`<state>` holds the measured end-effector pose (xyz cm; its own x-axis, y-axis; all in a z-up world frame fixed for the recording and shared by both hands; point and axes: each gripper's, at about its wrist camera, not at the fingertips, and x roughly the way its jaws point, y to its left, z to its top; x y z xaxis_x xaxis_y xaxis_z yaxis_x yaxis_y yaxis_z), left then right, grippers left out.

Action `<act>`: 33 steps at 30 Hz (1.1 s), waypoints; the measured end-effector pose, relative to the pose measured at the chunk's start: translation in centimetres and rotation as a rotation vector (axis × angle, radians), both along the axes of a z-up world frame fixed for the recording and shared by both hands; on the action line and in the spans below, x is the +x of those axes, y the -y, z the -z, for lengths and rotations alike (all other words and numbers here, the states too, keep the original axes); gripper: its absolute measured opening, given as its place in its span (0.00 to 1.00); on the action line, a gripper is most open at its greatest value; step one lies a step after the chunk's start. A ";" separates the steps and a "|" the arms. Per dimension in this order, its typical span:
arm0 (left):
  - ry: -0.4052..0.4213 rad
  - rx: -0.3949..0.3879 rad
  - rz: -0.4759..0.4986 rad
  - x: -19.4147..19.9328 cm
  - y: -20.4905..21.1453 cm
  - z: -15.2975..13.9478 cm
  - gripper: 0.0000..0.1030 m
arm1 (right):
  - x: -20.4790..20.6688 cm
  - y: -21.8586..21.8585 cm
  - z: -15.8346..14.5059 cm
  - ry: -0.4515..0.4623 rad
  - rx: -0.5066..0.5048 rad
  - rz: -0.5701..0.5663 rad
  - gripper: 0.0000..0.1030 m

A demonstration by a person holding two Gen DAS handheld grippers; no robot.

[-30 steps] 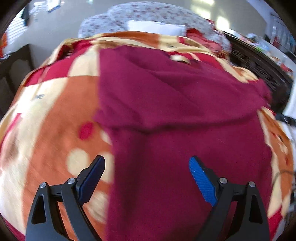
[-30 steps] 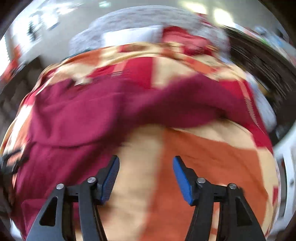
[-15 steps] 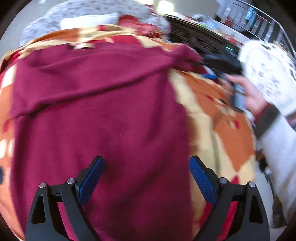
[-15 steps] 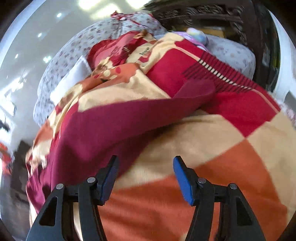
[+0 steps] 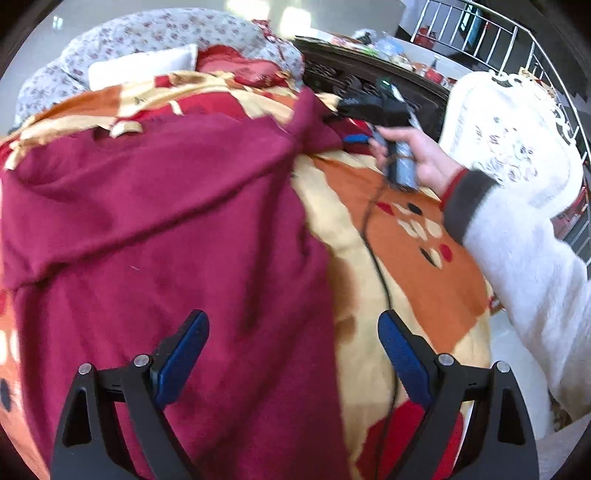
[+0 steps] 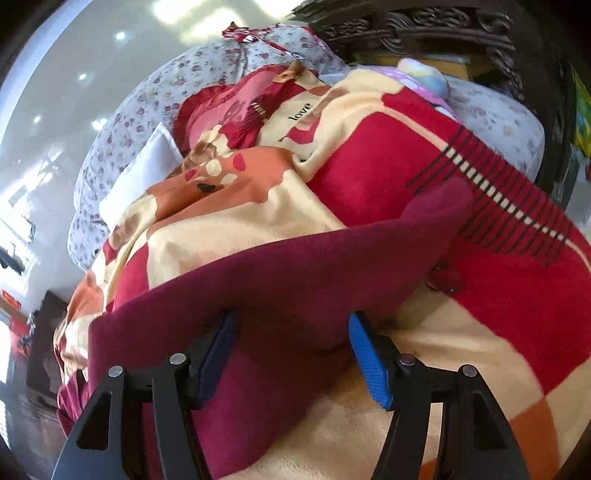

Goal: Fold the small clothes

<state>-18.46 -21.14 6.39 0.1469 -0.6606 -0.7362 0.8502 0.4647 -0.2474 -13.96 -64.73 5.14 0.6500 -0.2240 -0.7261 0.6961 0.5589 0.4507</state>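
Note:
A dark red garment point(image 5: 166, 229) lies spread on a patterned orange, cream and red blanket point(image 5: 417, 251). My left gripper point(image 5: 293, 354) is open just above the garment's near right edge, one finger over the cloth and one over the blanket. The right gripper point(image 5: 354, 127) shows in the left wrist view at the garment's far right corner, held by a hand. In the right wrist view the right gripper point(image 6: 291, 354) is open, its jaws on either side of a raised fold of the garment point(image 6: 295, 280), not closed on it.
A black cable point(image 5: 376, 258) runs from the right gripper across the blanket. A floral duvet point(image 5: 147, 33), a white pillow point(image 5: 140, 66) and a red cushion point(image 5: 236, 66) lie at the far end. A dark carved headboard point(image 5: 369, 81) and metal railing point(image 5: 498, 40) stand at the right.
My left gripper has swung right along the garment to its right edge. My right gripper has moved forward and down onto the garment's far sleeve, so cloth now sits between its open jaws.

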 end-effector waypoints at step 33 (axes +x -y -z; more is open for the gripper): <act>0.036 0.003 -0.223 5.0 -8.0 -0.9 0.89 | -9.1 1.6 -5.6 0.264 -0.117 0.160 0.08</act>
